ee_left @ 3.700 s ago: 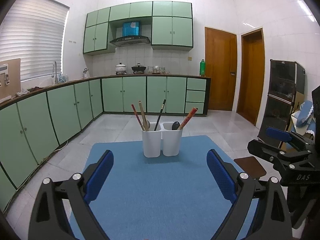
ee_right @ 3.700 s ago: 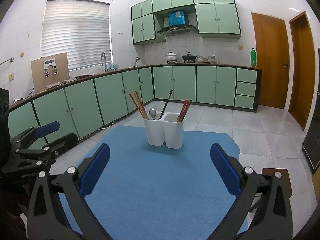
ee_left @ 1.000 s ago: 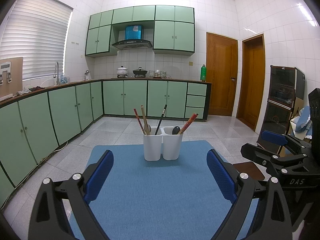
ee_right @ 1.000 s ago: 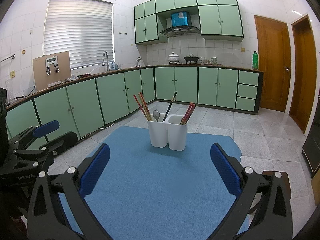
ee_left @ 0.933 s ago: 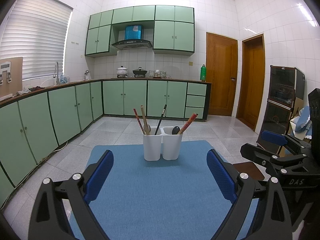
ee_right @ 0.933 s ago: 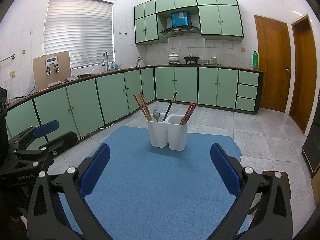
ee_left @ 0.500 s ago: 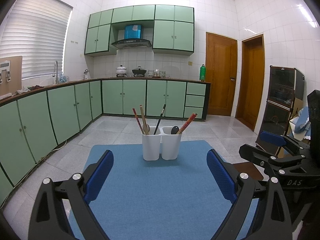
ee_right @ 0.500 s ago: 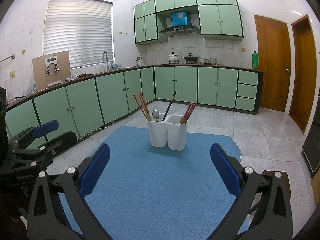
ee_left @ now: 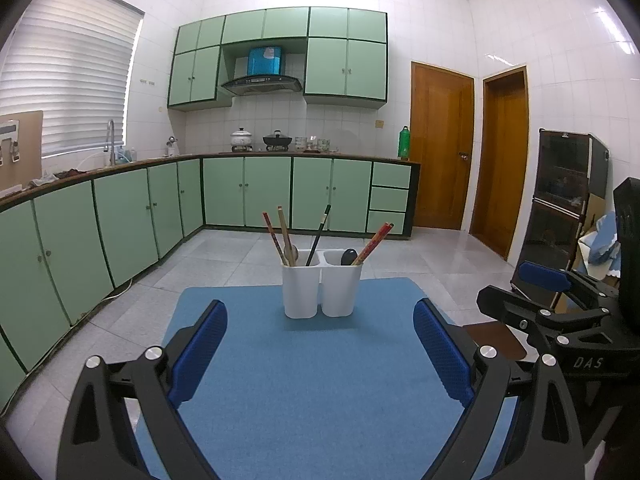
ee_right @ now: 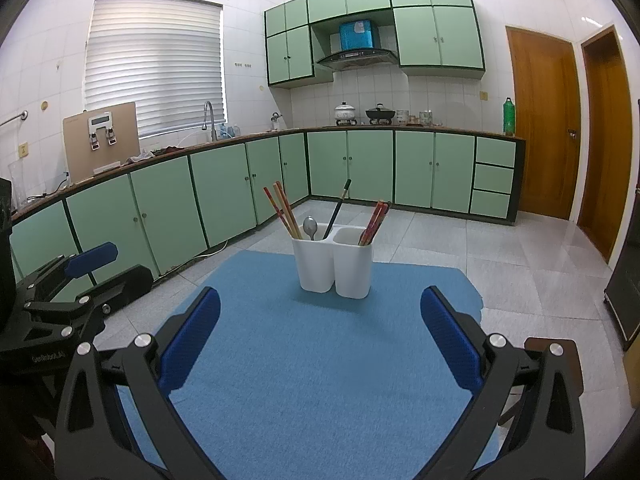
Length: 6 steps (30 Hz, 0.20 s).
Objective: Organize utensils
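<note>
A white two-compartment utensil holder (ee_left: 320, 290) (ee_right: 334, 266) stands upright at the far end of a blue mat (ee_left: 312, 380) (ee_right: 320, 360). Its left cup holds red and wooden chopsticks (ee_left: 276, 236), a metal spoon (ee_right: 309, 227) and a black-handled utensil (ee_left: 319, 234). Its right cup holds red chopsticks (ee_left: 374, 242) and a black spoon (ee_left: 349, 256). My left gripper (ee_left: 320, 354) is open and empty, well short of the holder. My right gripper (ee_right: 320, 332) is open and empty too. Each gripper shows at the edge of the other's view.
Green kitchen cabinets (ee_left: 120, 216) run along the left and back walls. Two wooden doors (ee_left: 442, 152) stand at the back right. A dark cabinet (ee_left: 568, 200) stands to the right. A small brown stool (ee_left: 496, 340) sits by the mat's right edge.
Both views have tilted slightly upward over the last few seconds, so the holder sits a little lower in frame. Both grippers stay open and empty.
</note>
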Available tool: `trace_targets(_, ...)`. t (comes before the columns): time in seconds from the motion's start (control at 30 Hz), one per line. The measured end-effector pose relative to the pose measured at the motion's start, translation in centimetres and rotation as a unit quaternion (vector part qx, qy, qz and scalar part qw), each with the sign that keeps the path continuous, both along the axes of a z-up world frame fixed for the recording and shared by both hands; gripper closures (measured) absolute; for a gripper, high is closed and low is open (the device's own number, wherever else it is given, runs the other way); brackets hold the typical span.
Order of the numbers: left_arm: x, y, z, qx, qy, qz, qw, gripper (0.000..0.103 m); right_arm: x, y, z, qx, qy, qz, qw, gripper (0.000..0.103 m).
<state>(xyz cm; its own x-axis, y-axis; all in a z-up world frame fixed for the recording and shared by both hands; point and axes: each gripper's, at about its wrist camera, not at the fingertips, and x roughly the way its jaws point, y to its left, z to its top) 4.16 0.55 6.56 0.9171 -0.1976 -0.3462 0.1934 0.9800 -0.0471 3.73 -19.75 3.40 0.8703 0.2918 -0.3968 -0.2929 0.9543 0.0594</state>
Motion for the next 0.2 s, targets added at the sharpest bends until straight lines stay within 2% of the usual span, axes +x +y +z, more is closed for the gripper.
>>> trace_targets(0.2, -0.19, 0.07, -0.02, 0.0, 0.002, 0.002, 1.0, 0.011, 0.09, -0.05, -0.13, 0.001, 0.002, -0.001, 1.0, 0.006)
